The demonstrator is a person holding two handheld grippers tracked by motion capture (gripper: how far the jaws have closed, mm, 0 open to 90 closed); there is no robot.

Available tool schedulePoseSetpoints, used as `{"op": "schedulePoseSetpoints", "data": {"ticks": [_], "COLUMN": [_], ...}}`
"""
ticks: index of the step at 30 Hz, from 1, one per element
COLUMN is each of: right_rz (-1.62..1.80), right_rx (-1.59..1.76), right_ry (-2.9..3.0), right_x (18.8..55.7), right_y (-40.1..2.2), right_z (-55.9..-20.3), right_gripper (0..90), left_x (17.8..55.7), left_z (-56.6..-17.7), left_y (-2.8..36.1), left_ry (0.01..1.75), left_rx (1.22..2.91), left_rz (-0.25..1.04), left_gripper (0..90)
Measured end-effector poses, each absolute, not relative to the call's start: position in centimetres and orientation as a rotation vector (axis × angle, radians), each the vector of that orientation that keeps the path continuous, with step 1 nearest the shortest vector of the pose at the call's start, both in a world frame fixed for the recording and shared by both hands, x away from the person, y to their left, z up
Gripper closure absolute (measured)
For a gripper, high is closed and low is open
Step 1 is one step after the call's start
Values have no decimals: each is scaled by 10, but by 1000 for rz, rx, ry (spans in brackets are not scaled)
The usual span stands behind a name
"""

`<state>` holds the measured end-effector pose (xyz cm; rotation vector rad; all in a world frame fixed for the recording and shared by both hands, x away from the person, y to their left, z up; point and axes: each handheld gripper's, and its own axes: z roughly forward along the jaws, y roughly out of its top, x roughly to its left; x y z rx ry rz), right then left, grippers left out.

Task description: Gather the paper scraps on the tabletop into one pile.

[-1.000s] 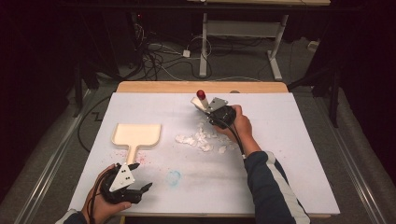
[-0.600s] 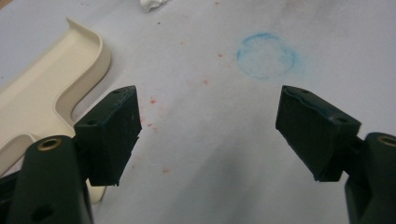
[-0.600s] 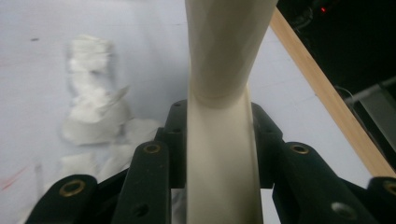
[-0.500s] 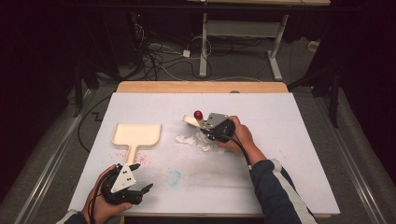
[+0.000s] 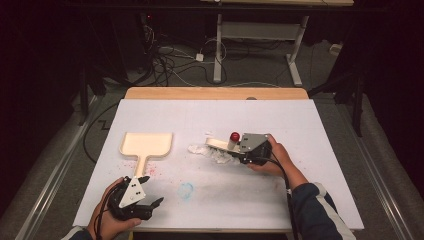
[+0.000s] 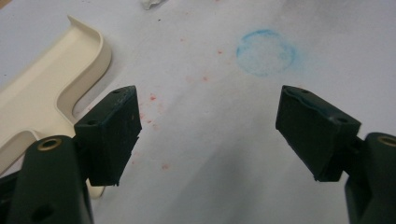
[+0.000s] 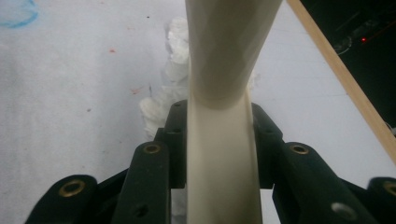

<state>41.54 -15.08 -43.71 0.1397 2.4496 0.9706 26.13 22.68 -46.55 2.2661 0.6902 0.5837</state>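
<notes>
A cream dustpan (image 5: 146, 145) lies flat on the left of the white table, its handle toward me; in the left gripper view the dustpan (image 6: 46, 88) sits just beyond the left jaw. My left gripper (image 5: 145, 202) rests near the front edge, open and holding nothing (image 6: 208, 135). My right gripper (image 5: 245, 150) is shut on the cream handle of a brush (image 5: 220, 144), which points left over a small pile of white scraps (image 5: 207, 151). In the right gripper view the handle (image 7: 223, 93) runs up between the jaws, with the scraps (image 7: 168, 88) beside it. A red knob (image 5: 234, 136) shows by the gripper.
A blue chalk ring (image 5: 186, 190) and faint red specks mark the table between the two hands; the ring (image 6: 265, 52) lies ahead of the left jaws. A wooden strip (image 5: 215, 93) edges the table's far side. Cables and desk legs crowd the dark floor beyond.
My right gripper has carried the brush from the far side of the scraps toward me and laid it lower, pointing left over the pile. The left hand has stayed put.
</notes>
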Motion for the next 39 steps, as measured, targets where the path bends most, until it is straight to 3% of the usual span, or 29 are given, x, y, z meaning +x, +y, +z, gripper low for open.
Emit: {"op": "schedulePoseSetpoints", "data": {"ticks": [23,33,39], "right_rz": [979,793,794], "right_rx": [540,471,414], "right_ry": [2292,2335,2410], "right_x": [443,479,480], "right_y": [-136,-94,-80], "right_z": [-392,-420,-432], "right_gripper": [677,677,678], "left_x": [262,263,264], "left_z": [-463,-465,-465], "left_y": [227,228,228], "left_ry": [686,681,670], "left_rx": [2255,2252,2252], "left_rz": [582,539,535], "left_gripper": [215,215,215]}}
